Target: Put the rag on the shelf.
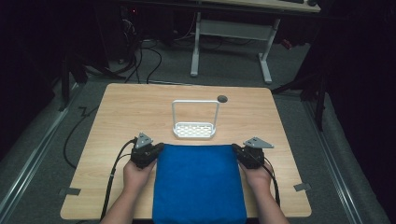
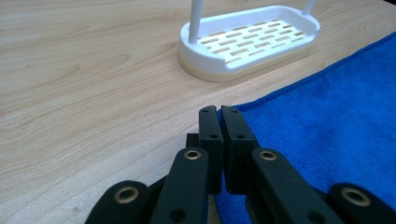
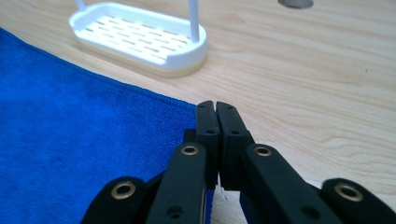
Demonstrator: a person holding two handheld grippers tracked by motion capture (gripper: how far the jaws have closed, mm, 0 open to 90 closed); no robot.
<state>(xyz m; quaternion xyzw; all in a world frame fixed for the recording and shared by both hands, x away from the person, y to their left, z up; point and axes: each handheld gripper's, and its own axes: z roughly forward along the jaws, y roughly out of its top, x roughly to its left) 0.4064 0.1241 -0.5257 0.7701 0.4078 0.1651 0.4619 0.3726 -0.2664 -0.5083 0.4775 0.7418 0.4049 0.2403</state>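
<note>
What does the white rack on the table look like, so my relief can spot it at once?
Start at the wooden table, then find the blue cloth spread at its near edge. Just beyond the cloth's far edge stands the white rack: an oval slotted tray with a tall thin hoop handle arching over it. It is the one white, upright thing there; the small dark disc behind it lies flat.

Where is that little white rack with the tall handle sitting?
In the high view the white rack stands upright near the middle of the wooden table, just beyond the far edge of the blue cloth.
</note>
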